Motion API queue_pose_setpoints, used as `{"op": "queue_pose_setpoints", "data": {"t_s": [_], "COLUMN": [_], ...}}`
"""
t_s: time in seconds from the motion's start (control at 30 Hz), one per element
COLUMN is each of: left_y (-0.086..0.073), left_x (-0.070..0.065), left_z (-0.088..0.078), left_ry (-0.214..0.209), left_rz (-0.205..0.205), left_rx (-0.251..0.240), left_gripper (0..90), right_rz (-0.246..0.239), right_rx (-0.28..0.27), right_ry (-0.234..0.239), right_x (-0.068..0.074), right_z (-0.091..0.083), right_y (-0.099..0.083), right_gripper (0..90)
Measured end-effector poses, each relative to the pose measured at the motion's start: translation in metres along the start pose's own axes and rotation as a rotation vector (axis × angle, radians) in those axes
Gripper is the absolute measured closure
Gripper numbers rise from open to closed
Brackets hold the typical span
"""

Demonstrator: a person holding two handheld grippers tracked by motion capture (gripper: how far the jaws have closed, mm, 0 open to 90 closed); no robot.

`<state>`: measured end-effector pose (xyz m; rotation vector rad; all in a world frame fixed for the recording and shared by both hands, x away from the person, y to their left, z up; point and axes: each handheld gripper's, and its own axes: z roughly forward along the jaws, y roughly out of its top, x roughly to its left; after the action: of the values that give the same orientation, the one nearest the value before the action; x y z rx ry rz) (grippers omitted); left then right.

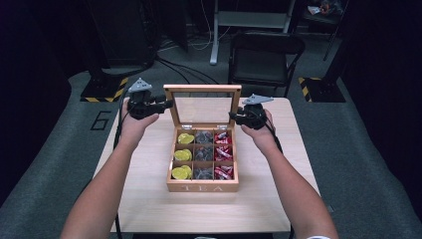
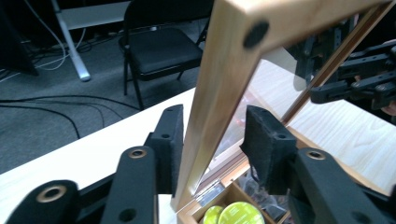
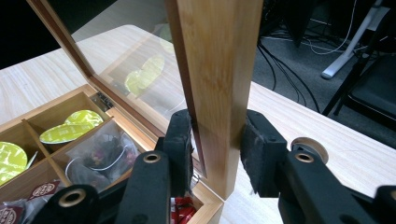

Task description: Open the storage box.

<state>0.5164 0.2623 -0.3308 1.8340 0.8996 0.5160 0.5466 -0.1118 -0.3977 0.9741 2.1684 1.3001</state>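
A wooden tea box (image 1: 203,187) stands mid-table with its glass lid (image 1: 203,88) raised upright. Inside are yellow-green capsules (image 1: 182,155), dark sachets (image 1: 203,154) and red packets (image 1: 222,153). My left gripper (image 1: 169,103) straddles the lid's left frame post (image 2: 219,93); its left pad (image 2: 170,144) lies against the wood, while the other pad stands a little off, so it is open (image 2: 212,140). My right gripper (image 1: 233,115) is shut (image 3: 217,149) on the lid's right frame post (image 3: 215,70), both pads pressed against the wood. The right gripper (image 2: 355,84) also shows through the glass.
The light wooden table (image 1: 149,199) has bare surface on both sides of the box and in front of it. Behind the table stands a black folding chair (image 1: 263,55). Cables and a white stand leg (image 1: 215,30) lie on the grey floor beyond.
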Motion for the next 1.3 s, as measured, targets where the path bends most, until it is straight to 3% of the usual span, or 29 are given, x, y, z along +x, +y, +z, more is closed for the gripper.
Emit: {"op": "queue_pose_setpoints", "data": {"t_s": [0.1,0.17,0.23,0.3,0.37,0.53,0.77,0.87,0.97,1.3], "left_y": [-0.005,-0.011,-0.014,-0.019,-0.026,-0.038,-0.054,-0.06,-0.066,-0.088], "left_x": [0.003,0.002,0.002,0.001,0.0,-0.003,-0.014,-0.022,-0.028,-0.037], "left_z": [-0.002,-0.005,-0.006,-0.009,-0.015,-0.025,-0.042,-0.047,-0.051,-0.062], "left_ry": [0.004,0.005,-0.007,-0.001,-0.023,-0.015,-0.023,0.001,-0.004,0.002], "left_rz": [-0.031,-0.039,-0.051,-0.041,-0.067,-0.077,-0.075,-0.033,-0.018,-0.026], "left_rx": [0.022,-0.004,0.029,0.025,0.027,0.032,0.013,0.03,0.034,0.017], "left_gripper": [48.8,48.8,48.5,48.6,48.6,48.6,48.6,48.6,48.5,48.5], "right_rz": [-0.001,-0.001,-0.006,-0.002,0.008,0.034,0.074,0.092,0.096,0.132], "right_rx": [0.006,0.012,0.016,0.022,0.026,0.03,0.041,0.048,0.053,0.061], "right_ry": [-0.001,0.0,-0.001,0.0,0.001,0.004,0.006,0.013,0.015,0.026], "right_x": [-0.001,-0.001,-0.002,-0.003,-0.004,-0.008,-0.014,-0.016,-0.018,-0.024], "right_z": [0.001,0.001,0.002,0.003,0.004,0.007,0.013,0.015,0.016,0.022], "right_y": [0.001,0.002,0.003,0.004,0.005,0.007,0.011,0.013,0.013,0.015], "right_gripper": [65.1,65.3,65.5,65.5,65.5,65.7,66.0,66.1,66.1,66.0]}}
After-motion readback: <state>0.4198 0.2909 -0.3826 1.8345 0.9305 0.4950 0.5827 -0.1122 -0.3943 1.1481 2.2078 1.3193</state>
